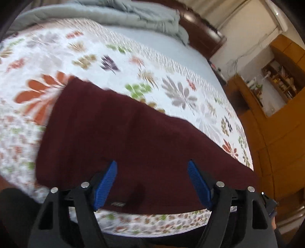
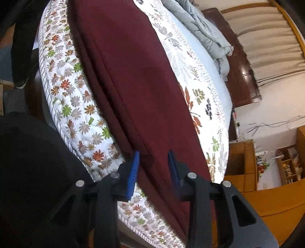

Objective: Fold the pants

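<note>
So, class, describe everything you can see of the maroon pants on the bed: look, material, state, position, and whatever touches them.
The pants are dark maroon, in what looks like a soft knit or fleece. They lie long and flat on the floral quilt near the bed's edge, seemingly legs stacked, with layered edges along one side. The left gripper and right gripper hover over them, jaws apart, gripping nothing; contact cannot be told. A small label shows at one end.

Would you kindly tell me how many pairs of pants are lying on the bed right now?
1. The maroon pants lie along the near edge of the floral quilt, below both open grippers. The bunched grey duvet by the headboard could hide others.
</note>
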`<state>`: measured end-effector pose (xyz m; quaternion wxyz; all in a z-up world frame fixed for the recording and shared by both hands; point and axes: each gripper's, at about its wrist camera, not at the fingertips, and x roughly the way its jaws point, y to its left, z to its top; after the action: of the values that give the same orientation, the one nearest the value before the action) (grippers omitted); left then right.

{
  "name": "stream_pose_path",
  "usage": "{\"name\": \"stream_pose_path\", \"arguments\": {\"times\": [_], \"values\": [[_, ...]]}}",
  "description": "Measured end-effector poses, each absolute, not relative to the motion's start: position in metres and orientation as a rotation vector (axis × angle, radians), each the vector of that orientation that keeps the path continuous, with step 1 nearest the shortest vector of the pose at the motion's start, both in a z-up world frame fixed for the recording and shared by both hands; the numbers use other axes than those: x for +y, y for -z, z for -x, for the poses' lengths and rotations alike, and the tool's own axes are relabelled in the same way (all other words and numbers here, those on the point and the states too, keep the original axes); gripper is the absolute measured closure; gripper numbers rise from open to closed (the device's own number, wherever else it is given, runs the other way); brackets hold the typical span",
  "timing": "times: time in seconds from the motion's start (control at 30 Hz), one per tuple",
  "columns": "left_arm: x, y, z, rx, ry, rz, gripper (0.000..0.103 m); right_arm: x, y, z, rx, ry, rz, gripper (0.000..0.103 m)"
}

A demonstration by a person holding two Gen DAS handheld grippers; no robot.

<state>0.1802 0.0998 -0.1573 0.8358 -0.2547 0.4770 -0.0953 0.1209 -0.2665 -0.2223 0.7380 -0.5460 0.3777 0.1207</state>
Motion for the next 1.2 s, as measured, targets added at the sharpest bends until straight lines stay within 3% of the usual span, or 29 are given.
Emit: {"name": "stream_pose_path", "arguments": {"times": [0.2, 0.27, 0.3, 0.5, 0.67, 0.73, 0.8, 1.07, 1.2], "values": [[0.087, 0.173, -0.193, 1.077, 0.203, 0.532, 0.026, -0.279, 0.237, -0.131, 0.875, -0.314, 1.235, 0.07], [0.085, 0.177, -0.192, 1.084, 0.192, 0.526, 0.026, -0.283, 0.241, -0.136, 0.882, -0.315, 1.233, 0.075], [0.085, 0.179, -0.192, 1.091, 0.188, 0.524, 0.026, -0.284, 0.242, -0.138, 0.889, -0.318, 1.228, 0.094], [0.085, 0.198, -0.191, 1.132, 0.161, 0.515, 0.026, -0.286, 0.22, -0.123, 0.839, -0.312, 1.163, 0.096], [0.08, 0.202, -0.193, 1.144, 0.155, 0.476, 0.025, -0.288, 0.245, -0.12, 0.847, -0.306, 1.158, 0.089], [0.078, 0.2, -0.195, 1.145, 0.162, 0.468, 0.025, -0.29, 0.239, -0.121, 0.823, -0.283, 1.127, 0.072], [0.079, 0.199, -0.195, 1.146, 0.169, 0.462, 0.025, -0.301, 0.221, -0.117, 0.796, -0.242, 1.063, 0.063], [0.074, 0.202, -0.194, 1.136, 0.148, 0.442, 0.022, -0.45, 0.215, -0.099, 0.879, 0.216, 1.158, 0.065], [0.072, 0.202, -0.196, 1.142, 0.133, 0.439, 0.021, -0.473, 0.225, -0.102, 0.861, 0.241, 1.265, 0.066]]}}
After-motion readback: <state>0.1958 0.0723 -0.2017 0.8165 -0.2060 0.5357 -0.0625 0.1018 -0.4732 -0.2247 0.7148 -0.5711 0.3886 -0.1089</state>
